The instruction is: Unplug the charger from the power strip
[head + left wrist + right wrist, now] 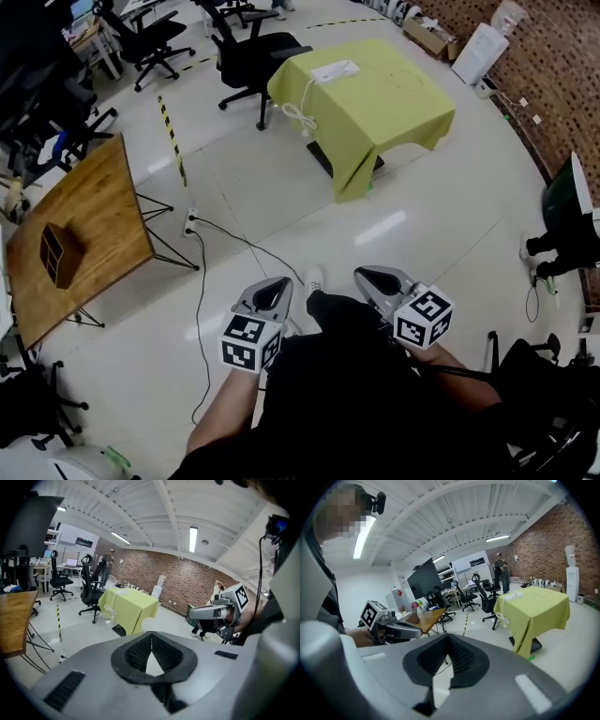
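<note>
With jaws together and empty, the left gripper (272, 289) and right gripper (373, 277) sit well apart from the power strip (335, 70) on the yellow-clothed table (394, 112), while only the gripper views show the ceiling lights (193, 538).

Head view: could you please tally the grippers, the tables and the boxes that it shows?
Grippers: 2, the left gripper and the right gripper.
Tables: 2, the yellow-clothed table and the wooden table.
Boxes: 1, the dark wooden box on the wooden table.
Total: 5.
</note>
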A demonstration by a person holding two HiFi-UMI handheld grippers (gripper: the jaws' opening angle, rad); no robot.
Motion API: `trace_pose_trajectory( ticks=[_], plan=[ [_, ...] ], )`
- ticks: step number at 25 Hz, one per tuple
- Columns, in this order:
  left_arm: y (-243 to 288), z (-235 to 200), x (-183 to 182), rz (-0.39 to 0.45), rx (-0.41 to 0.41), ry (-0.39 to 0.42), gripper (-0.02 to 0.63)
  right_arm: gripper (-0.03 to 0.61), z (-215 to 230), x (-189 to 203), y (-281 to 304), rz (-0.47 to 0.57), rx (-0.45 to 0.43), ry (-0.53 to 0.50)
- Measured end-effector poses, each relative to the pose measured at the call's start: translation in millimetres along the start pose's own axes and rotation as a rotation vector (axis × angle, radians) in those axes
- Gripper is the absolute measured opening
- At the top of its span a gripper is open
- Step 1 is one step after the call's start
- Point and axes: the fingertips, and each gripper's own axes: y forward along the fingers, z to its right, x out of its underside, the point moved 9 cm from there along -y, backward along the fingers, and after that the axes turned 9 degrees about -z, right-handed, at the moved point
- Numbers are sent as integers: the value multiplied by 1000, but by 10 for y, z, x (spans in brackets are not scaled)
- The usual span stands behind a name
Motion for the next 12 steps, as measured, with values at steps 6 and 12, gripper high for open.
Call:
trace_pose_trajectory(
  ticks=[6, 12],
  plan=[
    [375, 104, -301, -8, 82, 30, 8, 2, 314, -38, -52, 16, 48, 54],
    [879, 91, -692, -31, 71, 65, 8, 2, 895, -262, 54, 40, 22, 54]
  ],
)
